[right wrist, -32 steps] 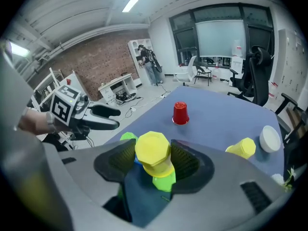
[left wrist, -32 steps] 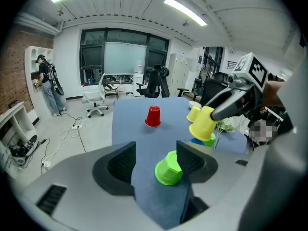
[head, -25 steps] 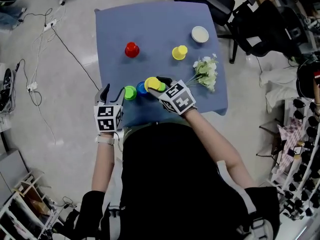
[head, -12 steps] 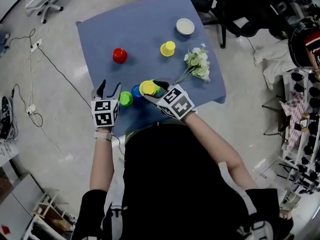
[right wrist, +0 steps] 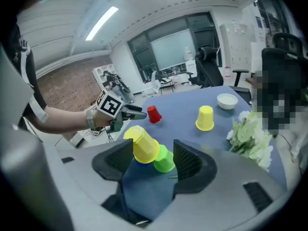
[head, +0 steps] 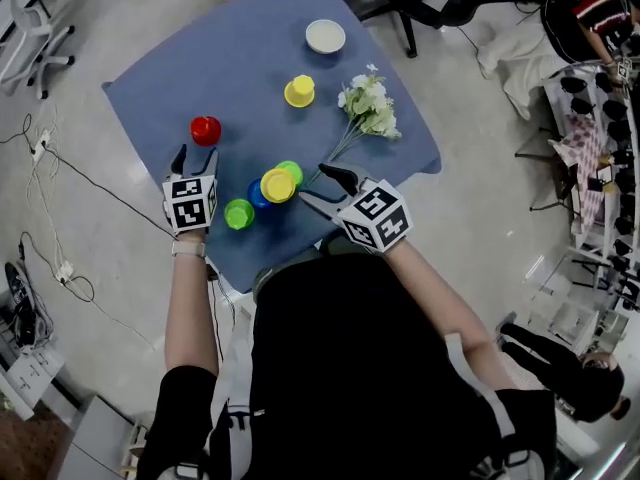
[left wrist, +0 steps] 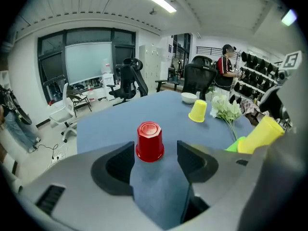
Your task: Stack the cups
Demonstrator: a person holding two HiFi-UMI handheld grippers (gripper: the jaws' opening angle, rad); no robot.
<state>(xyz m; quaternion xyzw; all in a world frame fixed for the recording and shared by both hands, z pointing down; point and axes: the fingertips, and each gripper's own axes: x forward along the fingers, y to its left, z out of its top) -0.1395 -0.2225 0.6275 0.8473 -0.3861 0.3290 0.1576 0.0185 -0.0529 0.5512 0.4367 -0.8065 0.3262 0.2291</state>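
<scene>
The fingers of the right gripper (head: 315,186) have just been opening. They now stand spread on nothing, drawn back to the right of the yellow cup (head: 277,185). That cup sits tilted over a blue cup (head: 256,198) (a green cup (head: 291,171) touches it), so it looks placed. The left gripper (head: 196,162), its fingers spread and empty, has shifted toward the red cup (head: 205,130) on the left of the worktop (head: 250,58). The far bowl (head: 325,36) looks empty.

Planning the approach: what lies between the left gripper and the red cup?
Only bare blue cloth. In the left gripper view the red cup stands just ahead of the open left gripper, untouched.
</scene>
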